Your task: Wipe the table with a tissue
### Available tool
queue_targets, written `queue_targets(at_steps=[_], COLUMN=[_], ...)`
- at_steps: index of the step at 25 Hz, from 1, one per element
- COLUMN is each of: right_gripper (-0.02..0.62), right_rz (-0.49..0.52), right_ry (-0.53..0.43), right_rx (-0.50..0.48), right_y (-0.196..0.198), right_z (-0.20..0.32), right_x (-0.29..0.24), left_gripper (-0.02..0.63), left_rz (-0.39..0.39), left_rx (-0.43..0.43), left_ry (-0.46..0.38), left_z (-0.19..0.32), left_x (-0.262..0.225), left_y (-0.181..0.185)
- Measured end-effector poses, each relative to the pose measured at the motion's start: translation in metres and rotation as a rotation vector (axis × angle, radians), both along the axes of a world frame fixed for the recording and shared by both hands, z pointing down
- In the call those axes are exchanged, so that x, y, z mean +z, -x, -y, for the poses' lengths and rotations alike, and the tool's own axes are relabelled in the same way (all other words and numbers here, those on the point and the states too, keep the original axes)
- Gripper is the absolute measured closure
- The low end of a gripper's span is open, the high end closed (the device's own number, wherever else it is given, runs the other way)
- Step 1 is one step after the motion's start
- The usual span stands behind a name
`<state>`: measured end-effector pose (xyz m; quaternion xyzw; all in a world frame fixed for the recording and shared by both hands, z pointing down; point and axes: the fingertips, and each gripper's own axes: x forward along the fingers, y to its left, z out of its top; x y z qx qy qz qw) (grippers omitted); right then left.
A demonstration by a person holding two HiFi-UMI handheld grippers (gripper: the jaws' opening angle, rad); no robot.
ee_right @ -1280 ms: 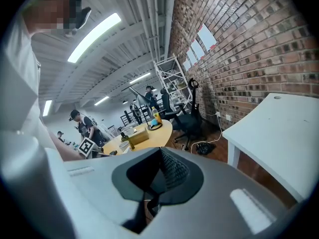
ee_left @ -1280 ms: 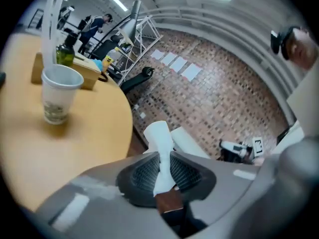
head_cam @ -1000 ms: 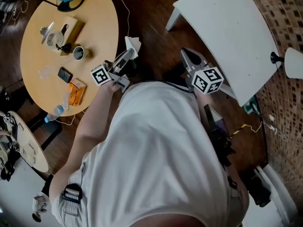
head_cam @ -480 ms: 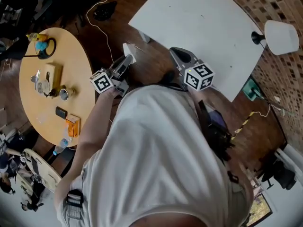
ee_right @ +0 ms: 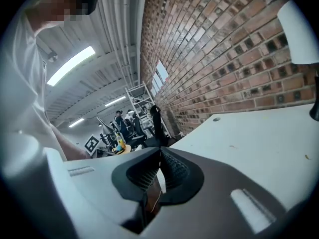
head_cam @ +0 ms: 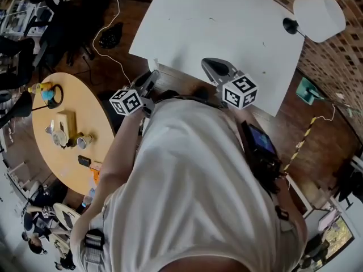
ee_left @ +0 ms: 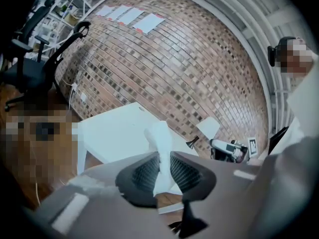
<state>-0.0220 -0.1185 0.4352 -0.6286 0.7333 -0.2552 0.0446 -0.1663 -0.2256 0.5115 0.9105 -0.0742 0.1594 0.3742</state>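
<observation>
White tissue (ee_left: pixel 159 133): pinched upright in the left gripper (ee_left: pixel 164 159), poking past the tips as a crumpled plume; carried in the air short of the tabletop, not touching it.
Left gripper: clenched on the tissue, squeezing it from both sides with the ribbed pads; in the head view, level with the near edge of the table.
Right gripper (ee_right: pixel 160 169): closed on nothing, pads together with barely a slit; held beside the left one, also at the near edge.
White table (head_cam: pixel 227 27): straight ahead, bare over most of the top, flecked with a few small specks; judged the surface to wipe.
Step in hand: by the look of it, bringing the tissue to the tabletop; not yet wiping.
How to do it well: tip the left gripper down to lead with the loose end rather than the hard jaw tips; keep the clench firm against slipping under drag; press lightly; sweep in long overlapping strokes from the near edge outward; keep the right gripper out of the path.
Lamp (head_cam: pixel 317 13): at the right-hand end of the tabletop; worth skirting, probably easy to topple.
Brick wall (ee_left: pixel 174 68): beyond the table, out of play.
</observation>
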Motion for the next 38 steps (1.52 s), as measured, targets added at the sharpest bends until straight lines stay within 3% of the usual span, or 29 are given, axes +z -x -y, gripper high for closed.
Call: queue_targets(at_steps=[7,12,21,24,30,35,38], right_gripper=[0.588,0.588,0.588,0.588,0.588,0.588,0.588], right_rz=[0.022,0.02,-0.019,-0.02,-0.002,0.005,0.008], right_ry=[0.017,0.035,0.078,0.098,0.145,0.139,0.138], right_rx=[0.111,0.187,0.322,0.374,0.466,0.509,0.507], right_y=[-0.033,-0.054,-0.08,-0.082,-0.072,-0.076,-0.079], right_z=[-0.001,0.013,0.045,0.048,0.041,0.038,0.038], right_x=[0.004,0.003,-0.003,-0.002,0.01,0.011,0.012], left_gripper=[0.534,0.534,0.531,0.529,0.514,0.429,0.403], left_rz=[0.195,0.287,0.408,0.427,0.493,0.512,0.508], left_rx=[0.076,0.133,0.355,0.412,0.543,0.637,0.651], left_ry=[-0.114,-0.203,-0.331,-0.363,-0.552,-0.55,-0.569], left_z=[0.039,0.084,0.146,0.157,0.168,0.154,0.151], left_x=[0.018,0.033,0.065,0.082,0.086,0.097,0.096], left_y=[-0.035,-0.066,-0.142,-0.165,-0.192,-0.202,-0.202])
